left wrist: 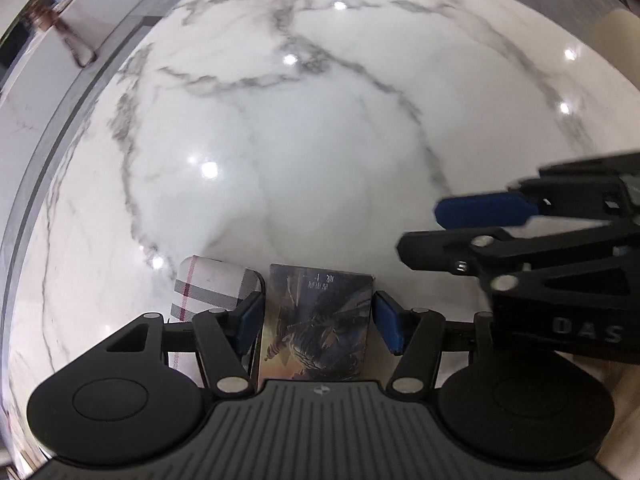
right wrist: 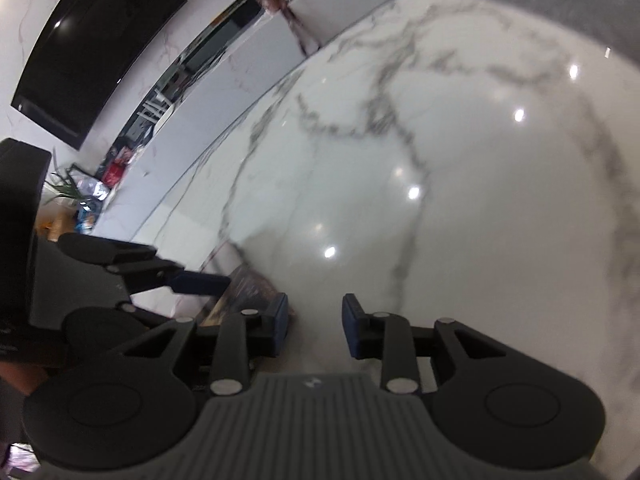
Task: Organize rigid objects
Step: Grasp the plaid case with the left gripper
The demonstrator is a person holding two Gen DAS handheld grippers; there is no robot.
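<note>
Dark illustrated card box (left wrist: 318, 324) between parted, non-touching pads of left gripper (left wrist: 318, 322)

White marble table (left wrist: 320, 128), grey veins, glossy, ceiling-light glints scattered; spreads ahead of fingers in both wrist views. Grey floor strip beyond table's far-left edge. Long white cabinet (right wrist: 224, 80) beyond that strip, left of fingers. Black wall screen (right wrist: 96, 48) above cabinet, far upper left in right wrist view. Green plant (right wrist: 64, 192) and colourful clutter at cabinet's near end, left of fingers. Brown blurred object (left wrist: 72, 40) on cabinet top; identity unclear.
</note>
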